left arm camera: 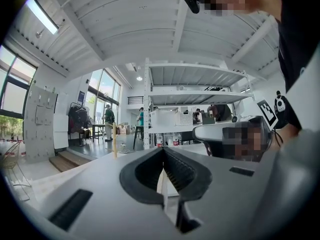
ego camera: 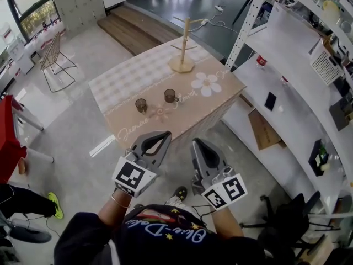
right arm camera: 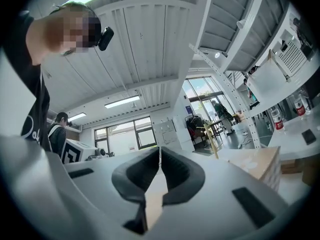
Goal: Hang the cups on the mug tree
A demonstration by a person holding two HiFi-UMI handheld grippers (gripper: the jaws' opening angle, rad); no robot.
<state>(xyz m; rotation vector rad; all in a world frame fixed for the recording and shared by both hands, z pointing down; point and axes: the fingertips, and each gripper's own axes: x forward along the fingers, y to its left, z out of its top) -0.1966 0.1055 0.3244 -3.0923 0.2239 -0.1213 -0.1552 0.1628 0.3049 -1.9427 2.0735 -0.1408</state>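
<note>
Two dark glass cups (ego camera: 141,105) (ego camera: 170,96) stand side by side near the front of a cloth-covered table (ego camera: 127,81). A wooden mug tree (ego camera: 184,44) stands bare at the table's far side. It shows as a thin pole in the left gripper view (left arm camera: 114,142) and in the right gripper view (right arm camera: 215,143). My left gripper (ego camera: 166,134) (left arm camera: 162,149) and right gripper (ego camera: 196,143) (right arm camera: 159,148) are held in the air short of the table's near edge, well back from the cups. Both are shut with nothing between the jaws.
A white shelving rack (ego camera: 287,59) runs along the right, close to the table. A wire chair (ego camera: 55,57) and a red object (ego camera: 8,137) are at the left. A wooden platform (ego camera: 132,29) lies behind the table. Another person's foot (ego camera: 53,204) is at lower left.
</note>
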